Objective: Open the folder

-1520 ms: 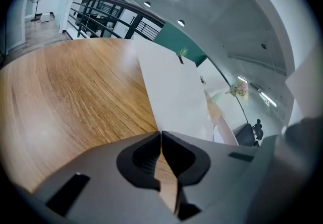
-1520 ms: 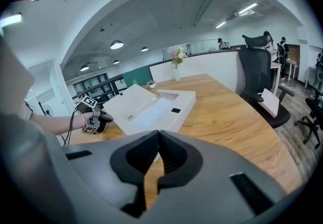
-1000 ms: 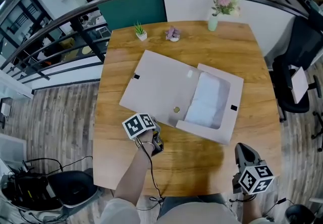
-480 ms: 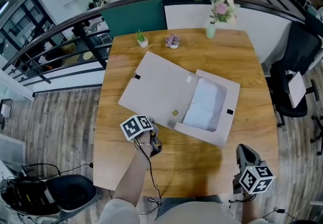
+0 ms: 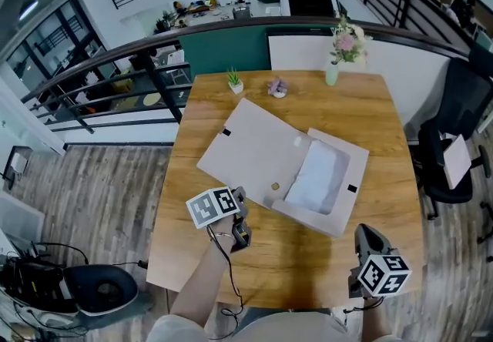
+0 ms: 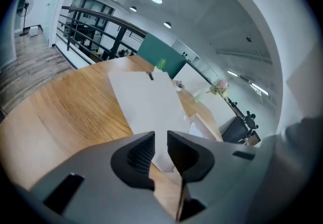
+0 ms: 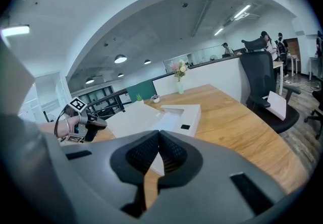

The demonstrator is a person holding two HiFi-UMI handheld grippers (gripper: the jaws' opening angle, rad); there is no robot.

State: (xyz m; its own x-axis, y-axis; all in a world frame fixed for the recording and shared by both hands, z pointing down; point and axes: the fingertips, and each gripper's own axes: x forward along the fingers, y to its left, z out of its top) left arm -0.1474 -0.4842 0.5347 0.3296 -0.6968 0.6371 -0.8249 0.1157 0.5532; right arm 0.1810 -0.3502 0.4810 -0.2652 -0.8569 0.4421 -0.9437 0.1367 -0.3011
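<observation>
- The wooden table (image 5: 370, 125) carries everything; the folder sits about mid-table, with bare wood all round it.
- The folder (image 5: 258, 148) already lies open. Its lid is flat to the left and its tray (image 5: 347, 194) to the right, with white papers (image 5: 316, 171) inside. I judge the opening done.
- The left gripper (image 6: 161, 142) hovers just off the folder's near left corner, clear of the lid. Its jaws are opening, with a narrow gap and nothing between them.
- The right gripper (image 7: 159, 142) hangs off the folder's near right side, well apart from it. Its jaws are pressed together on nothing.
- A vase of flowers (image 5: 333, 71) stands beyond the folder's far right corner.
- A small potted plant (image 5: 235, 83) and a little purple ornament (image 5: 276, 88) stand just beyond its far edge.
- Risk: with nothing pinning the lid, a stiff spine could swing it back over the tray.
- Risk: a careless dip of the left gripper could catch the lid's near edge. That would shove the folder toward the plant and ornament, or fan the loose papers out.
</observation>
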